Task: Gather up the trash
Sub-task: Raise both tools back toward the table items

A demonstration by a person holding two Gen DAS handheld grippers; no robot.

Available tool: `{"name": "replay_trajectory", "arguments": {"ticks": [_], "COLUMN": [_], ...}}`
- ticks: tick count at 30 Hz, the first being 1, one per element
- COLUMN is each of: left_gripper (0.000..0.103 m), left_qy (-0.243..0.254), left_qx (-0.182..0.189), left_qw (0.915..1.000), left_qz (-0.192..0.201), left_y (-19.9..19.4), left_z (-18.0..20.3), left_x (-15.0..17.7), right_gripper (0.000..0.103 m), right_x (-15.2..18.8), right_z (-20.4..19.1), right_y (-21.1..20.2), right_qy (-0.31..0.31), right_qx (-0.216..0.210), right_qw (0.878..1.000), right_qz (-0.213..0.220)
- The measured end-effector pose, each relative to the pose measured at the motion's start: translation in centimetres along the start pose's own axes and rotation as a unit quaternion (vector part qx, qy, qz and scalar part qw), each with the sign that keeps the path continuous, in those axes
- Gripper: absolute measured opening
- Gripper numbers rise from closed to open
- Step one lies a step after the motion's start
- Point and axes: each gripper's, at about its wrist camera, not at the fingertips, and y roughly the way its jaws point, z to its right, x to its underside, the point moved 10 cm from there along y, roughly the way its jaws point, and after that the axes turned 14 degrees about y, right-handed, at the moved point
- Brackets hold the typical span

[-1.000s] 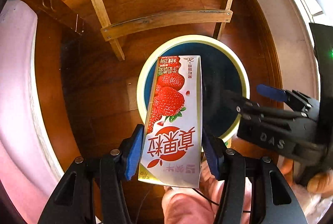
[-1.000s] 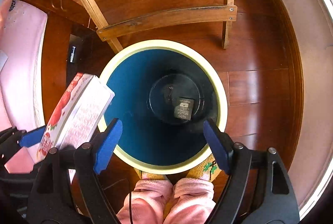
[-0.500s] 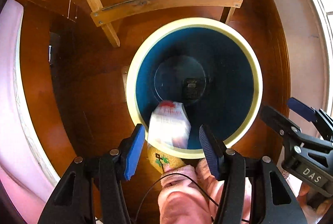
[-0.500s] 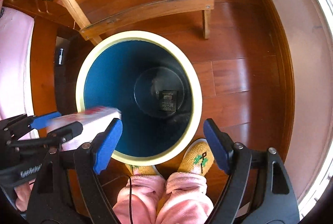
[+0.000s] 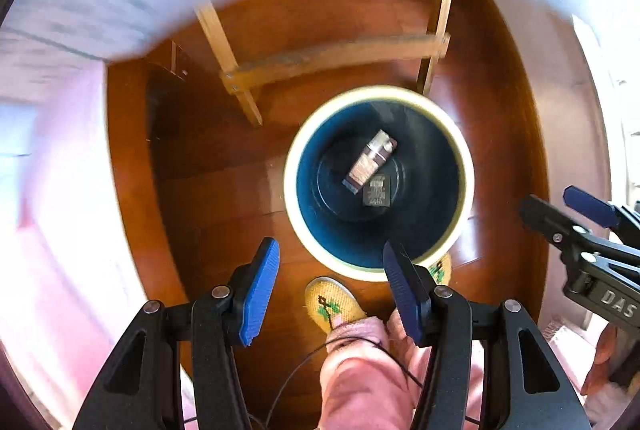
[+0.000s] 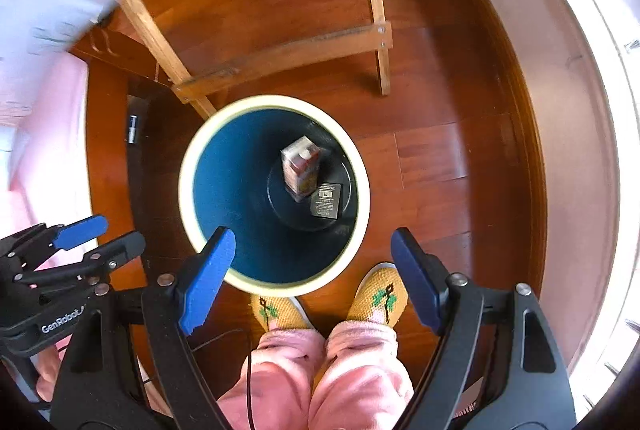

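Taking the bin [image 6: 188, 186] as the landmark: at its far left lies pink fabric [image 6: 48, 134], and between that and the bin a dark gap in the floor [image 6: 432, 158] holds a small cylinder [image 6: 132, 128], too small to identify. The left gripper [image 5: 330, 282] hangs above the bin's near-left rim with its blue pads [image 5: 258, 292] spread wide and nothing between them; in the right wrist view it shows low to the bin's left. Behind the bin stand the wooden legs and crossbar of a chair [image 6: 288, 50], the crossbar just past the far rim. The bin itself is round, cream-rimmed and dark blue inside. The carton [image 6: 301, 168] lies on the bin's bottom, tilted, right beside a flat dark label [image 6: 327, 201]; the left wrist view is blurred. The right gripper [image 6: 314, 278] hovers over the bin's near rim, fingers wide apart and empty. Just in front of the bin are two yellow knitted slippers [image 6: 380, 298] and pink trouser legs [image 6: 360, 374]. To the bin's right is bare wood floor, then a pale skirting curve and bright window light.
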Motion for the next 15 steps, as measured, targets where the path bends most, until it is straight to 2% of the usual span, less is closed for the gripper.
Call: {"name": "replay_trajectory", "arguments": {"ticks": [4, 11, 15], "left_gripper": [0.055, 0.057, 0.058], "left_qy": [-0.011, -0.008, -0.005], "left_qx": [-0.01, -0.014, -0.017], "left_qw": [0.9988, 0.9904, 0.9862], "left_qz": [0.047, 0.137, 0.164], "left_y": [-7.7, -22.0, -27.9], "left_z": [-0.6, -1.1, -1.8], "left_x": [-0.5, -1.9, -2.4], "right_gripper": [0.078, 0.078, 0.078], "right_x": [0.1, -0.5, -0.9], "right_z": [-1.6, -5.8, -8.1], "right_y": [-5.7, -19.1, -26.2], "right_qy": [-0.015, -0.037, -0.041], "right_qx": [-0.009, -0.044, -0.064], "right_qw": [1.0, 0.995, 0.99], "right_qz": [0.016, 0.078, 0.115]}}
